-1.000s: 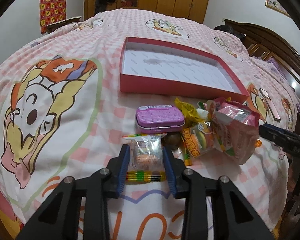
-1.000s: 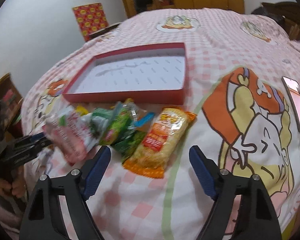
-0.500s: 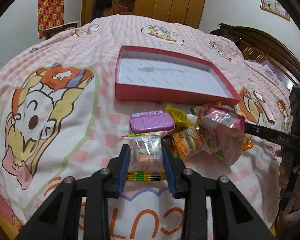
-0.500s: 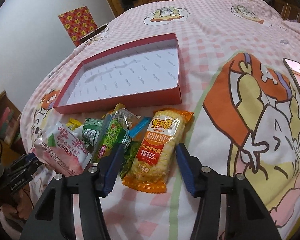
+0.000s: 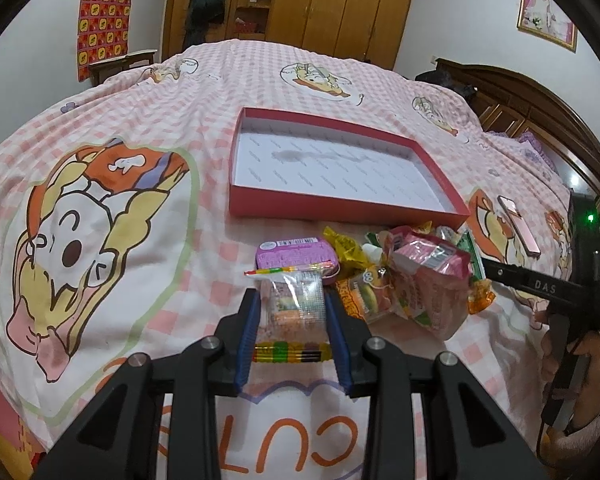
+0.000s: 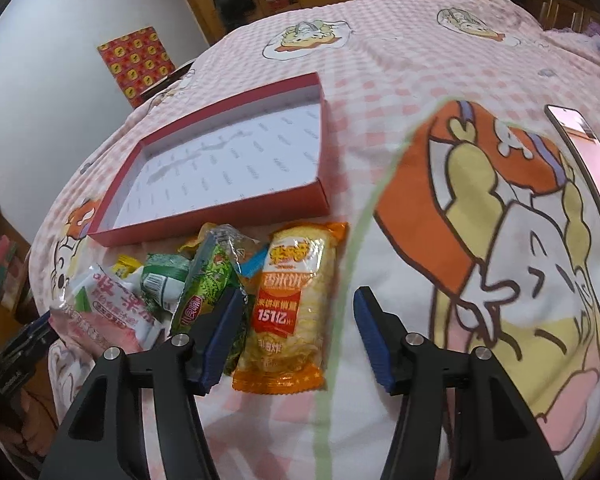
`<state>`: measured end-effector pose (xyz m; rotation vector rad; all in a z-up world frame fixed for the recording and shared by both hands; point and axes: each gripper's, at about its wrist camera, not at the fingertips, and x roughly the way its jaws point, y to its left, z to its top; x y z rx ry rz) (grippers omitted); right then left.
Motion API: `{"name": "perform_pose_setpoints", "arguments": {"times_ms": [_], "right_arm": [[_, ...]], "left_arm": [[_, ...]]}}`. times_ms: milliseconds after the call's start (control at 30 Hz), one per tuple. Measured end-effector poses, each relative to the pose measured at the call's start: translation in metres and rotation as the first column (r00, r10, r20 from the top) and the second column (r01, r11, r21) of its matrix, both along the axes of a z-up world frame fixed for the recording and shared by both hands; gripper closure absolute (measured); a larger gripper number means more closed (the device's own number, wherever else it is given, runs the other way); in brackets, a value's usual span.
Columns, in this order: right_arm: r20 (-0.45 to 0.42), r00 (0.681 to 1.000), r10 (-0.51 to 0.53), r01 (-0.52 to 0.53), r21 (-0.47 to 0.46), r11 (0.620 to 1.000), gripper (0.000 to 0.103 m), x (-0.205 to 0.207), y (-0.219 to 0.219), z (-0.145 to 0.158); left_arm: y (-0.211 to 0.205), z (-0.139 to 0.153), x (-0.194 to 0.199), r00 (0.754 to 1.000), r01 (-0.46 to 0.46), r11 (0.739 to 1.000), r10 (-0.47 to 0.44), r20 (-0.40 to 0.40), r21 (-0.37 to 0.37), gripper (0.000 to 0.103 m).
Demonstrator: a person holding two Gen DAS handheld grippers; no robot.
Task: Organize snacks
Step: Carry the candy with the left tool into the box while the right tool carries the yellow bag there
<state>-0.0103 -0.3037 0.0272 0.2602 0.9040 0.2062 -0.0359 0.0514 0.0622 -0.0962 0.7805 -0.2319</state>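
Note:
My left gripper [image 5: 292, 295] is shut on a small clear snack packet [image 5: 296, 316] with a striped edge, held just in front of a purple tin [image 5: 294, 252]. Right of them lies a heap of snacks, with a pink bag [image 5: 428, 280] at its near right. My right gripper [image 6: 299, 296] has its jaws opening around an orange-and-yellow cracker packet [image 6: 296, 256] lying on the bed. The left pad sits close to the packet and the right pad stands apart from it. A green packet [image 6: 208, 280] lies just to its left. The red box [image 5: 340, 208] [image 6: 220, 220] behind the snacks holds nothing.
A pink phone [image 5: 518, 224] [image 6: 588, 160] lies on the bedcover right of the box. A hand holds the right gripper's handle [image 5: 560, 344] at the right edge. Wooden wardrobes and a headboard stand beyond the bed.
The right jaws went from wide apart to a narrower stance around the orange packet, and the gripper came closer to it. The left gripper keeps its grip on the clear packet.

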Motion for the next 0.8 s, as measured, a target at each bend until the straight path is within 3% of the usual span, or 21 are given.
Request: {"name": "perform_pose_setpoints", "arguments": {"times_ms": [333,500,600,800], "right_arm": [[0.018,0.999,-0.043,0.043,0.026,0.999,0.046,-0.012,-0.006,0.005],[0.001,1.0,0.029,-0.029,-0.047,0.998,0.05,-0.003,0.011,0.0],[0.001,1.0,0.031,-0.031,-0.085,0.996,0.063,0.001,0.014,-0.006],[0.014,0.996,0.091,-0.089,-0.08,0.993,0.064,-0.004,0.008,0.001]], "left_arm": [[0.001,0.001,0.001,1.0,-0.012,1.0,0.012,0.001,0.003,0.069],[0.001,0.002,0.005,1.0,-0.023,1.0,0.023,-0.007,0.001,0.069],[0.001,0.007,0.007,1.0,-0.024,1.0,0.024,0.003,0.012,0.069],[0.0,0.017,0.016,1.0,-0.019,1.0,0.019,0.003,-0.005,0.069]]}}
